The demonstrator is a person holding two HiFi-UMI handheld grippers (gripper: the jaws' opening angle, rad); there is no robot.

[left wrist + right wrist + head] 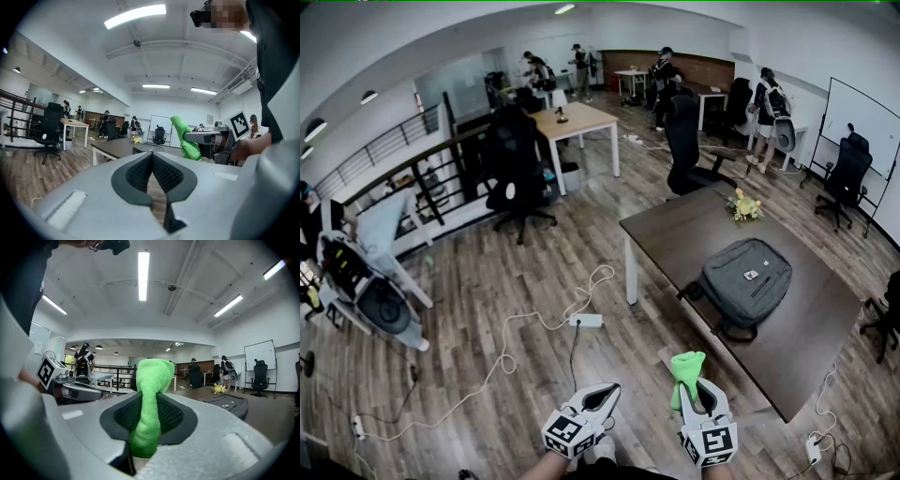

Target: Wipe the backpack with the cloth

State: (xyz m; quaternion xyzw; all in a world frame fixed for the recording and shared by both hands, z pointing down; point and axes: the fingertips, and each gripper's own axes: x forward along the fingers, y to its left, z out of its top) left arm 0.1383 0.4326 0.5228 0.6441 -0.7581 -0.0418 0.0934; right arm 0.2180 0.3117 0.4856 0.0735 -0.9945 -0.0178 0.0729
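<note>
Cloth (153, 376), bright green and bunched into a roll, stood upright in the right gripper (149, 404), whose jaws were clenched on its lower part while its folded top rose above them. The left gripper (152, 157) was closed, its ribbed pads pressed together along one seam. In the head view both grippers were low in the frame, side by side above the wooden floor (487, 281) and pointing forward, short of the near end of the dark table (675, 230). The grey backpack (747, 278) lay flat near the middle of that table, front side up with a small tag on it, well apart from both grippers and from the cloth. A bunch of yellow flowers (744, 206) sat at the table's far end. A white power strip (586, 321) with trailing cables lay on the floor ahead of the grippers. Farther off, a black office chair (514, 159) stood beside a light wooden desk (577, 120), and several people stood at the back of the room.
</note>
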